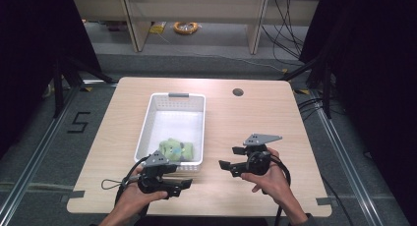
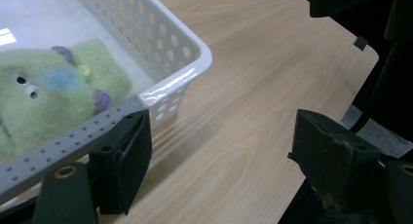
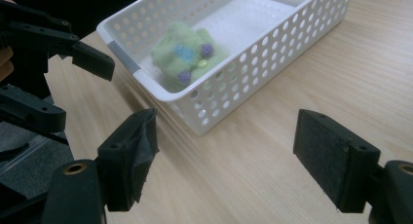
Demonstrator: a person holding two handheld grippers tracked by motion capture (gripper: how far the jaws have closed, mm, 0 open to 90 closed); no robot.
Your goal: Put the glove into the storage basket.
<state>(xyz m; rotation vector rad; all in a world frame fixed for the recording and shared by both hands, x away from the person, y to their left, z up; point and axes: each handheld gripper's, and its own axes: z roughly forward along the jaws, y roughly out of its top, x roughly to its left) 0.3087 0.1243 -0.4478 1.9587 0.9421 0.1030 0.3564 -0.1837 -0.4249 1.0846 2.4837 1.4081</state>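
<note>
Green plush (image 1: 173,150) lies in the near end of the white basket (image 1: 169,102), face up, blue patch and purple dots showing in the right tool view (image 3: 187,56). The basket sits lengthways on the worktop (image 1: 255,118), left of centre. Left tool (image 1: 183,184) hangs just off the basket's near corner, jaws wide apart, nothing between them but bare wood; one jaw sits right by the basket's grey rim strip (image 2: 73,139). Right tool (image 1: 229,158) is out to the basket's right, over the worktop, jaws also wide apart and empty, pointing towards the basket
</note>
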